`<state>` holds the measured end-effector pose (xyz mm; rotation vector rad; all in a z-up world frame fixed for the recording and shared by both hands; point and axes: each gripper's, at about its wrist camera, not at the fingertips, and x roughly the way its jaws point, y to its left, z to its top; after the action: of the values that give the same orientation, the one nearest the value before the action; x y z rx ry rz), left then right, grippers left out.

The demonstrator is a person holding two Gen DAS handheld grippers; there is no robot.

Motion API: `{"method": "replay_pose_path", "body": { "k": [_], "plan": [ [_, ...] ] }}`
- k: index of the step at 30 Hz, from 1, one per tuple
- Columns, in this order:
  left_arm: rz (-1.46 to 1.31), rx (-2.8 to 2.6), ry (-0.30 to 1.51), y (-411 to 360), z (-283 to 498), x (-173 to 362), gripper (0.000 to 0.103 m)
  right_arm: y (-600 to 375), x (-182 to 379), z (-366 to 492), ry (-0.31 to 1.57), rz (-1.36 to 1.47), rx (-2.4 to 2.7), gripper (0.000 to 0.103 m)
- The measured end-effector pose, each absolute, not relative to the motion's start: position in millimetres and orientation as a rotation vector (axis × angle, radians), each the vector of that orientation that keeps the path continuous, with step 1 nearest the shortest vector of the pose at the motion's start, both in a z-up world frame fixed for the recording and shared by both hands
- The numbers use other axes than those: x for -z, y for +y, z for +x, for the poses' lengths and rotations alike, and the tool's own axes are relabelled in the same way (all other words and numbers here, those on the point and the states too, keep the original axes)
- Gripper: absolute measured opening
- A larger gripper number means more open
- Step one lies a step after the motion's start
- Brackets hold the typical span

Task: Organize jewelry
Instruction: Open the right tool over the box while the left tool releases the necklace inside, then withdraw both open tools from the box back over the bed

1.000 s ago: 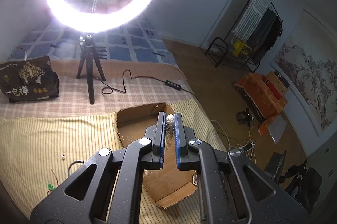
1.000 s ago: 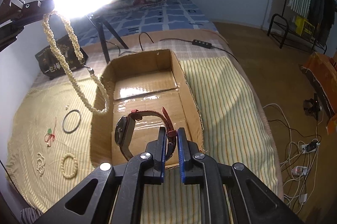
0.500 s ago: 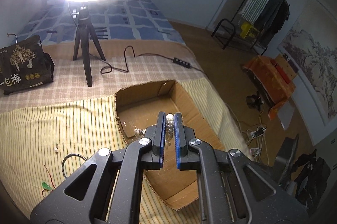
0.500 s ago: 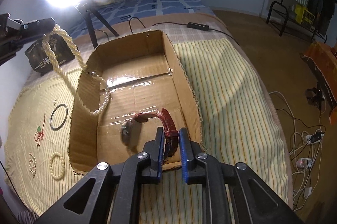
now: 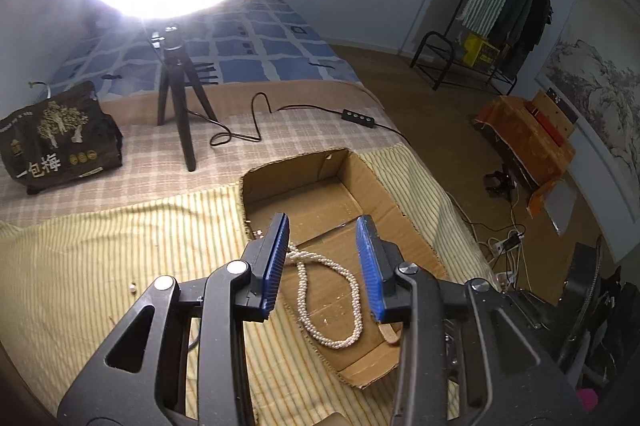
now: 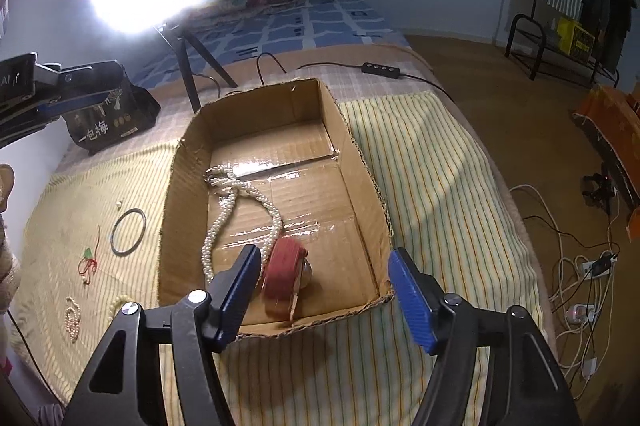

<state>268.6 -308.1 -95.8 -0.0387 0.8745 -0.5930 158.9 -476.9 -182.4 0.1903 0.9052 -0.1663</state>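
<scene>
over the cardboard box (image 6: 362, 161) on the bed, both our jaws have just been opening and now stand apart, gripping nothing; the pearl necklace (image 5: 326, 300) and red-strapped watch (image 6: 285, 274) lie on its floor, the watch blurred

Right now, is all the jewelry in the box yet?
Not yet. The pearl necklace and the red-strapped watch lie in the cardboard box. Both grippers, left and right, have just opened and hold nothing. Left on the striped cloth: a dark bangle, a red cord, small pearl pieces.
</scene>
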Motion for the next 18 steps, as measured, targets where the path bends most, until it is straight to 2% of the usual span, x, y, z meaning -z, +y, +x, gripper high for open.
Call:
{"method": "replay_pose_path", "body": {
  "k": [18],
  "plan": [
    [-0.021,0.500,0.776,-234.4,245.1,52.9,0.035,-451.2,145.6,135.8,0.845,0.158,0.134,0.071]
  ]
}}
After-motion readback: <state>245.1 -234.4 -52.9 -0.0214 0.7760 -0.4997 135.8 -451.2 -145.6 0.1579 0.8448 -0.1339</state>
